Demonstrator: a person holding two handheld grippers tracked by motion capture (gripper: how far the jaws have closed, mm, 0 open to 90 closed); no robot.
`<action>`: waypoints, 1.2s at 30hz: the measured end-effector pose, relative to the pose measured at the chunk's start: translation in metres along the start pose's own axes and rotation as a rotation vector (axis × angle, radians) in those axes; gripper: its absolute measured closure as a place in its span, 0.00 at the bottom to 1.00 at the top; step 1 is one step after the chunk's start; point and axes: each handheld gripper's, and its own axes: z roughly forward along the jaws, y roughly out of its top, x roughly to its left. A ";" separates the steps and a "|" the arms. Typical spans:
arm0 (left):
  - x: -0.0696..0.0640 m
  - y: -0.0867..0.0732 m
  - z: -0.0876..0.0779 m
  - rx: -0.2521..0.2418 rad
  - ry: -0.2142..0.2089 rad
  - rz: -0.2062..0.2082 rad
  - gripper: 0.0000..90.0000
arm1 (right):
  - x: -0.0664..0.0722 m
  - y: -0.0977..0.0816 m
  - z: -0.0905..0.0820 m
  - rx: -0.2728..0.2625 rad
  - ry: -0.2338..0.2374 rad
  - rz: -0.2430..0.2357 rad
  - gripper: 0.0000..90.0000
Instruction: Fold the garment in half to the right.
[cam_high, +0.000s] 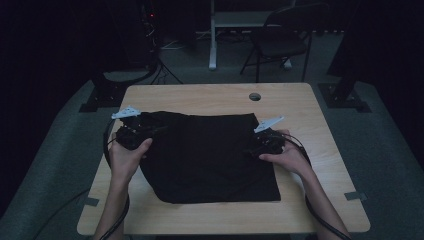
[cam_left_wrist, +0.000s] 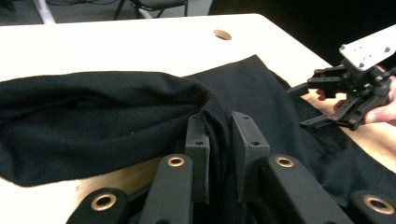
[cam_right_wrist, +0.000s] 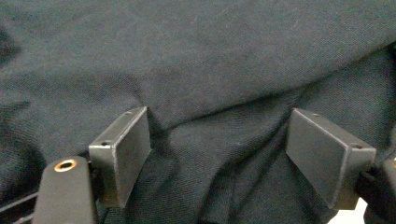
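Observation:
A black knit cloth (cam_high: 210, 155) lies spread over the middle of the wooden table (cam_high: 200, 95). My left gripper (cam_high: 149, 131) is at the cloth's far left corner. In the left gripper view that gripper (cam_left_wrist: 226, 135) is shut on a raised fold of the cloth (cam_left_wrist: 93, 121), which bulges up off the table (cam_left_wrist: 116, 46). My right gripper (cam_high: 256, 143) sits at the cloth's right edge, and farther off it appears as (cam_left_wrist: 304, 106) with its jaws apart. In the right gripper view this gripper (cam_right_wrist: 217, 140) is open, and wrinkled cloth (cam_right_wrist: 196, 56) lies under and between the pads without being pinched.
A round cable hole (cam_high: 255, 96) is in the table's far edge, right of centre. Beyond the table stand a folding chair (cam_high: 280, 40) and a white desk leg (cam_high: 212, 35). Dark stand bases (cam_high: 105, 92) flank the table's far corners. Cables trail off both grippers.

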 end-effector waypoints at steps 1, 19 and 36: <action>-0.002 0.002 0.001 0.000 -0.006 0.004 0.88 | 0.000 0.000 0.000 -0.001 0.000 -0.001 0.24; -0.028 0.022 0.023 0.005 -0.097 0.050 0.88 | 0.001 0.002 0.003 -0.010 0.009 -0.003 0.23; -0.048 0.032 0.048 0.025 -0.160 0.070 0.88 | 0.001 0.002 0.005 -0.020 0.022 -0.014 0.23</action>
